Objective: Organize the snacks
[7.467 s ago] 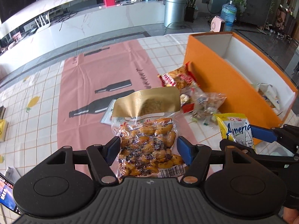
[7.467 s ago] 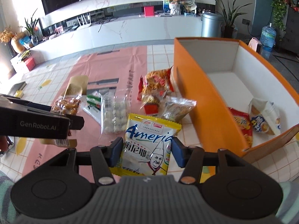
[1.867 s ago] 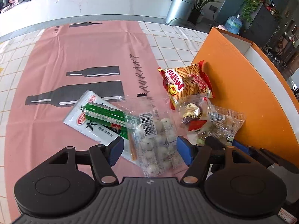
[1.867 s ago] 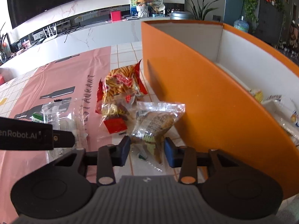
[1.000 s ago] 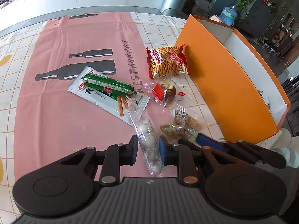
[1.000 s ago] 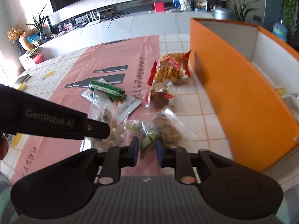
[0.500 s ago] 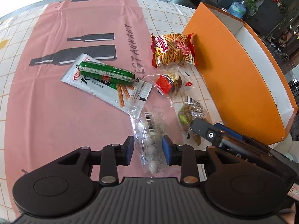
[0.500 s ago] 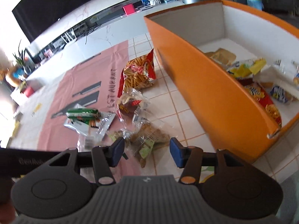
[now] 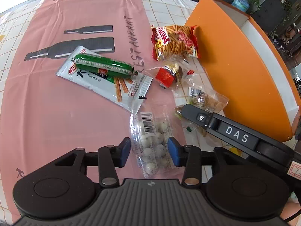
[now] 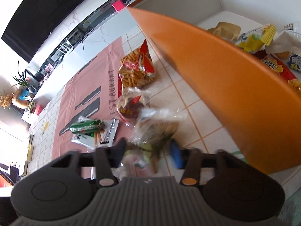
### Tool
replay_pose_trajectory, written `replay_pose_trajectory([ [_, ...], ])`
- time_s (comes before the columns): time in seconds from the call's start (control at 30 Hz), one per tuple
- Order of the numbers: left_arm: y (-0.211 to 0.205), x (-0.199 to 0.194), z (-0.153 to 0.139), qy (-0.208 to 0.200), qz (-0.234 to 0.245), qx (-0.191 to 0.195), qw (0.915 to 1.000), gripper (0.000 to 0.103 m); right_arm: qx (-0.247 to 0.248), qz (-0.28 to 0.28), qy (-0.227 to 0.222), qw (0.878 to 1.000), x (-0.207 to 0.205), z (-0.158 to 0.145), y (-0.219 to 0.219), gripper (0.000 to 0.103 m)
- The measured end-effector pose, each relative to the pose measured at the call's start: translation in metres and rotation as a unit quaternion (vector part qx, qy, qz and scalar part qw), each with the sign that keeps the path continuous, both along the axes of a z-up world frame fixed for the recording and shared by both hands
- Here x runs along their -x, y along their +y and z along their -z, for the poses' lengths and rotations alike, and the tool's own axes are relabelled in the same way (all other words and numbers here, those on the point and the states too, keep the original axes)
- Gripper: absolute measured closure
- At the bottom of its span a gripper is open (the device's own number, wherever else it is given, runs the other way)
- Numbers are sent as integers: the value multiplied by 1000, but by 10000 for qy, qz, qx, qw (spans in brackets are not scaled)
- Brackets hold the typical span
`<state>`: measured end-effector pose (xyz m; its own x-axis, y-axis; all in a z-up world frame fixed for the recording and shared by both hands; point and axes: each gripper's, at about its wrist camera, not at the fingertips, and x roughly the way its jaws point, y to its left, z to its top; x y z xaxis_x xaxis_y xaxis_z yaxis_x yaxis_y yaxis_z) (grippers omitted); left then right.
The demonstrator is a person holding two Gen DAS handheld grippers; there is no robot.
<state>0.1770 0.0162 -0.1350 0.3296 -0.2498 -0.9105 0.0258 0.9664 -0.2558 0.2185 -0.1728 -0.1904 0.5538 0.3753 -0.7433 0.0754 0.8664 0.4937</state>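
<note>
Tiled counter (image 9: pixel 165 5) under a pink runner (image 9: pixel 56 113), orange box (image 9: pixel 235 66) walling off the right. Left gripper (image 9: pixel 149 149) over the clear bag of white balls (image 9: pixel 152 141), jaws opening, pads astride the bag but apparently off it. Right gripper (image 10: pixel 150 150) blurred, jaws closing around the crinkly clear packet (image 10: pixel 156 128); firm hold not confirmable. Likely risks: slippery film sliding out, packet snagging on the box wall just beside it, grippers colliding, being close together. Sausage pack (image 9: pixel 103 67), chips bag (image 9: pixel 175 41) and small wrapped snack (image 9: pixel 169 73) crowding ahead; open room left, across the runner.
</note>
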Motion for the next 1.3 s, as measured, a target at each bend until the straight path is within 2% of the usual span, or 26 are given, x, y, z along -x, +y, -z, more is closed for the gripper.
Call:
replay_pose_trajectory([
  [0.13,-1,-3,3,71,-10,-42,10000,47,26,-105,8,9999,4,-1,-1,69],
  [0.3,-14,4,2,-112,369,-326,9987,49,111,-302,241,9992,7,-6,-9,69],
  [0.37,-20,8,-1,-198,462,-518,9974,55,239,-397,331,9984,10,-9,-13,69],
  [0.43,-20,10,-5,-205,396,-667,9968,80,458,-571,384,9966,13,-12,-14,69],
  [0.5,-18,9,-8,-138,391,-925,9949,99,790,-833,410,9925,15,-16,-11,69],
  [0.6,-14,10,-11,-20,512,-1060,9930,101,952,-1309,542,9853,16,-20,-3,69],
  [0.7,-12,13,-14,46,563,-801,9952,101,1063,-1838,469,9761,25,-20,9,69],
  [0.77,-13,14,-14,105,544,-565,9969,101,1230,-2012,347,9712,31,-19,15,68],
  [0.83,-16,15,-11,156,543,-563,9968,101,1333,-2186,276,9663,34,-17,20,66],
  [0.9,-16,15,-9,183,500,-609,9967,100,1506,-2182,155,9641,36,-17,21,57],
  [0.93,-15,15,-9,170,454,-568,9972,96,1583,-2155,83,9636,37,-18,22,55],
  [1.0,-9,14,-11,176,327,-424,9984,82,1597,-2031,8,9661,34,-21,20,43],
  [1.03,-6,13,-12,164,243,-394,9988,72,1582,-1912,-34,9687,32,-22,17,41],
  [1.07,-4,13,-14,157,146,-400,9990,66,1573,-1767,-88,9716,29,-23,14,40],
  [1.1,-1,12,-15,134,65,-409,9991,59,1524,-1659,-102,9742,27,-24,12,40],
  [1.3,11,14,-29,-83,-144,-221,9996,51,608,-1071,29,9924,23,-16,-11,40],
])
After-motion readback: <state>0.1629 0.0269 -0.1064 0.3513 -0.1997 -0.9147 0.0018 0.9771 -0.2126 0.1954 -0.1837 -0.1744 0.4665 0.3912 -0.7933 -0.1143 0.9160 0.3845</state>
